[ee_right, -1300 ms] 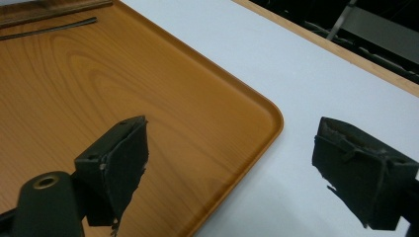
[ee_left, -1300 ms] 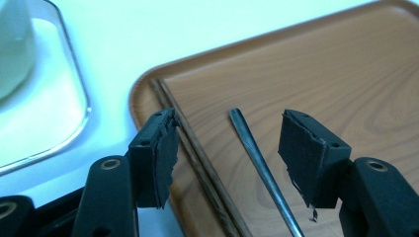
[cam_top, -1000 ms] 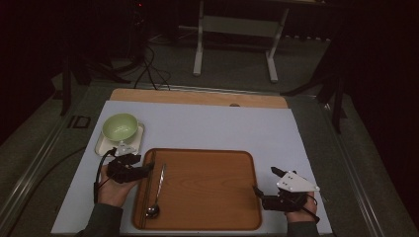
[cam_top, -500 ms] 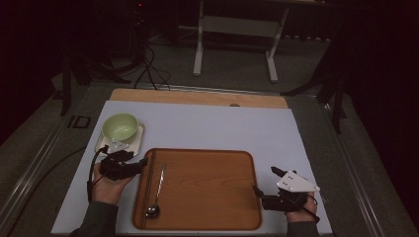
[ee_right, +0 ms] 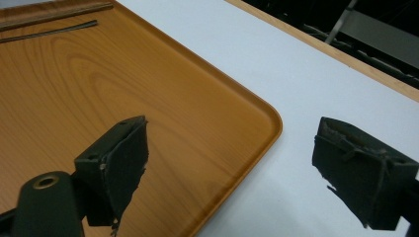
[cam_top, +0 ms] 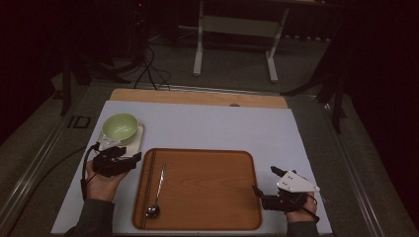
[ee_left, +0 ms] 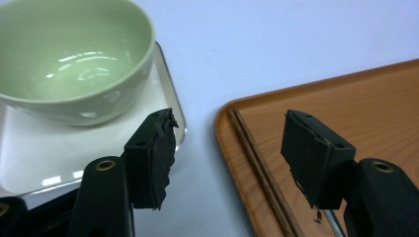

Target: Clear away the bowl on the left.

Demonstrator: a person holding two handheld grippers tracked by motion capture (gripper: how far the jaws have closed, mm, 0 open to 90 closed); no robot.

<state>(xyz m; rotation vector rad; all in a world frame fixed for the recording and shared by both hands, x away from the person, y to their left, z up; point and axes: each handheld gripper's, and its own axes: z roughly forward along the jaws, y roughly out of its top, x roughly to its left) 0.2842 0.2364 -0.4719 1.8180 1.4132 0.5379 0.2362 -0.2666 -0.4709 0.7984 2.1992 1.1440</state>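
Holding your left tool (cam_top: 129,160) just beside the left rim of the brown wooden tray (cam_top: 207,217), you keep its jaws spread, and they have just been opening a little more with nothing between them. In the left gripper view one jaw stands over the white tabletop (ee_left: 276,44) near the white square plate (ee_left: 29,158), the other over the tray's left edge. The pale green ceramic bowl (cam_top: 120,126) sits on that plate, just beyond the tray's far left corner. Inside the tray, along its left rim, lie the dark brown chopsticks (cam_top: 147,187), and next to them the metal spoon (cam_top: 157,192), its round end toward you. Your right tool (cam_top: 264,183) rests at the tray's near right corner, jaws wide apart and empty, one over the wood, one over the tabletop.
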